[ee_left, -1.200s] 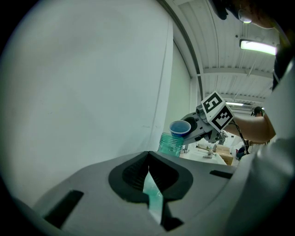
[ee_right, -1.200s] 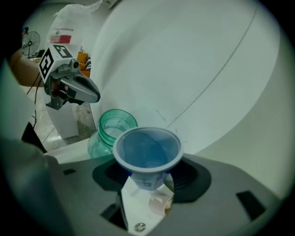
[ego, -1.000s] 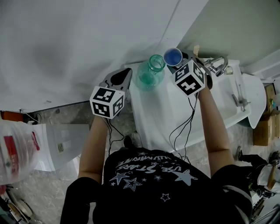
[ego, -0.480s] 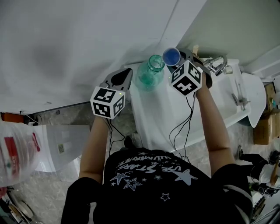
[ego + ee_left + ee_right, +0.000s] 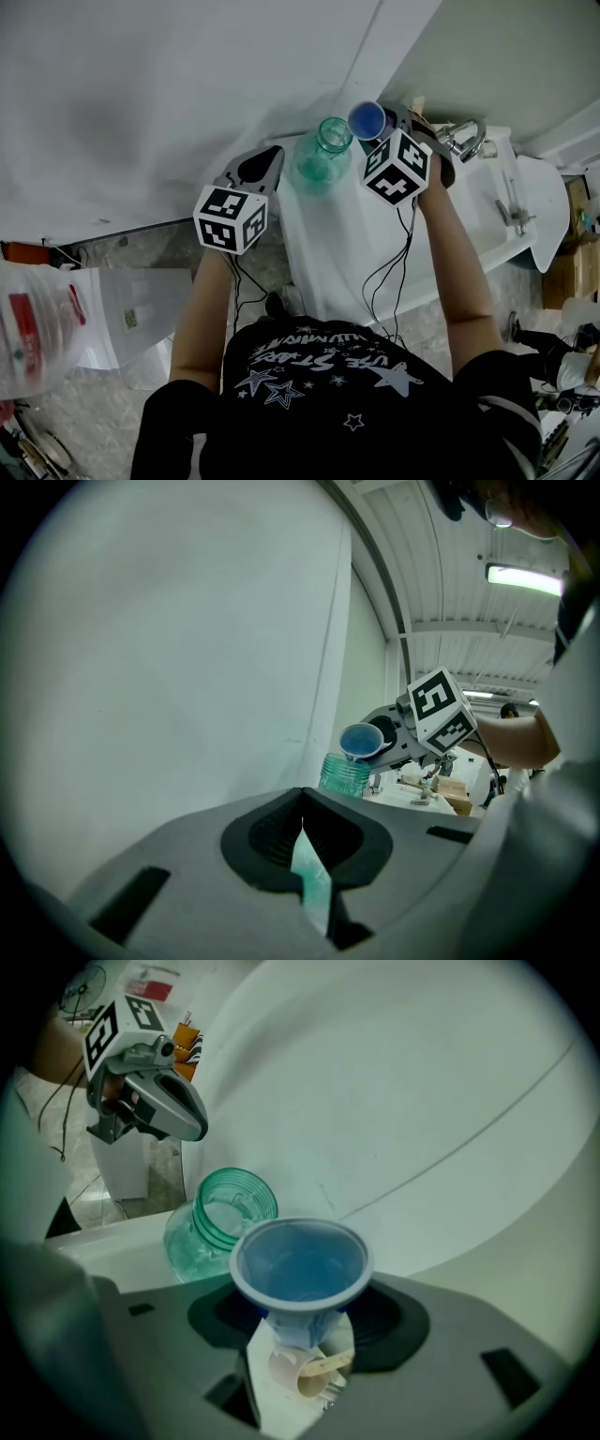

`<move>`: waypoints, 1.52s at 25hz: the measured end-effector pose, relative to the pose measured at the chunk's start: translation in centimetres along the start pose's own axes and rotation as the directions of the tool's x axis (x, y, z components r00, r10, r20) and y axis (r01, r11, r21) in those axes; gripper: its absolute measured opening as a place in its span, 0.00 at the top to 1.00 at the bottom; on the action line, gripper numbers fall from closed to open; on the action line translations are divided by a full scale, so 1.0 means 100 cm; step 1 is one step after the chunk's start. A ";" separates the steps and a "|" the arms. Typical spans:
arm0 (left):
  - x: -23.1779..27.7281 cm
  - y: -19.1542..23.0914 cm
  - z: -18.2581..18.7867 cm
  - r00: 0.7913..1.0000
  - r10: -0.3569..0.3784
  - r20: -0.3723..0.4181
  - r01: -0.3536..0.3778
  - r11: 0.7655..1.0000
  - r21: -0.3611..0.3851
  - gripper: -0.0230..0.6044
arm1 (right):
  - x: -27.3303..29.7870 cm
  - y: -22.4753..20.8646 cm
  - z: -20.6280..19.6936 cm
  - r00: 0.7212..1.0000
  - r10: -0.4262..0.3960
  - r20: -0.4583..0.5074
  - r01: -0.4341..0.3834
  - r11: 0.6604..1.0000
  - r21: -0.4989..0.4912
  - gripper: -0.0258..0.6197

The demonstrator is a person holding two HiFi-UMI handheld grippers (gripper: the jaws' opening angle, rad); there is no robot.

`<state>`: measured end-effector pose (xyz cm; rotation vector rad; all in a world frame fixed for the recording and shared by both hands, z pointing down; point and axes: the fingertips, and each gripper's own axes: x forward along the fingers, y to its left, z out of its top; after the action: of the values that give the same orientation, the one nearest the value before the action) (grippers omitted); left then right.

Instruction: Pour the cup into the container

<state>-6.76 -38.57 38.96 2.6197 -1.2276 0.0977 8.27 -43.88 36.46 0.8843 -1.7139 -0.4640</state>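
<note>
1. Head view shows little change on the large scale. The white counter (image 5: 347, 253) and the green glass jar (image 5: 321, 157) at its back corner sit exactly as they did a second ago.
2. The left gripper (image 5: 272, 157) has also kept its place, just beside the jar on its left. Its jaws are together with nothing in them.
3. The right gripper (image 5: 382, 127) is what has changed. It has rolled, so its marker cube now shows a different tilt than a second ago. Its jaws stay clamped on the base of the blue cup (image 5: 367, 119).
4. With that roll the cup has shifted slightly toward the jar. In the left gripper view its lip (image 5: 356, 755) hangs right above the jar's open mouth (image 5: 345, 766), tipped over it.
5. My judgement is that the pour is just starting. Whether any liquid is crossing yet is too small to tell, and more tilt looks needed to empty the cup.
</note>
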 end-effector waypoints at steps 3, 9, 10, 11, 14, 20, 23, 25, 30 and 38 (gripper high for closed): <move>0.000 0.000 0.001 1.000 0.000 0.002 0.000 1.000 -0.001 0.94 | -0.001 -0.001 0.000 1.000 -0.008 -0.005 0.008 1.000 -0.010 0.56; -0.001 -0.002 0.001 1.000 -0.004 0.005 0.004 1.000 -0.001 0.94 | -0.002 -0.003 0.001 1.000 -0.022 -0.009 0.022 0.999 -0.027 0.56; -0.001 -0.002 0.001 1.000 -0.004 0.005 0.004 1.000 -0.002 0.94 | -0.002 -0.003 0.001 1.000 -0.021 -0.007 0.021 0.999 -0.025 0.56; -0.001 -0.002 0.001 1.000 -0.005 0.005 0.005 1.000 -0.003 0.94 | -0.003 -0.003 0.002 1.000 -0.019 -0.006 0.019 1.000 -0.021 0.56; -0.001 -0.002 0.001 1.000 -0.005 0.007 0.005 1.000 -0.005 0.94 | -0.003 -0.002 0.001 1.000 -0.014 -0.007 0.014 1.000 -0.014 0.56; -0.003 -0.002 0.003 1.000 -0.004 0.014 0.004 1.000 -0.007 0.94 | -0.004 0.001 0.001 1.000 0.004 0.001 -0.004 1.000 0.015 0.56; -0.004 -0.003 0.003 1.000 -0.006 0.016 0.007 1.000 -0.010 0.94 | -0.005 0.002 0.002 0.999 0.030 0.022 -0.032 0.997 0.073 0.56; -0.004 -0.003 0.003 1.000 -0.008 0.016 0.008 1.000 -0.009 0.94 | -0.005 0.003 0.003 0.998 0.043 0.034 -0.047 0.993 0.111 0.56; -0.007 -0.005 0.003 1.000 -0.010 0.018 0.011 1.000 -0.008 0.94 | -0.010 0.004 0.002 0.995 0.062 0.080 -0.078 0.973 0.216 0.56; -0.015 -0.016 0.002 1.000 -0.016 0.004 0.016 1.000 -0.003 0.94 | -0.024 0.001 -0.007 0.977 0.078 0.198 -0.159 0.888 0.433 0.56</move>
<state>-6.52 -36.50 38.23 2.6277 -1.2068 0.0874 9.18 -41.88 35.17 1.0789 -2.0698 -0.0583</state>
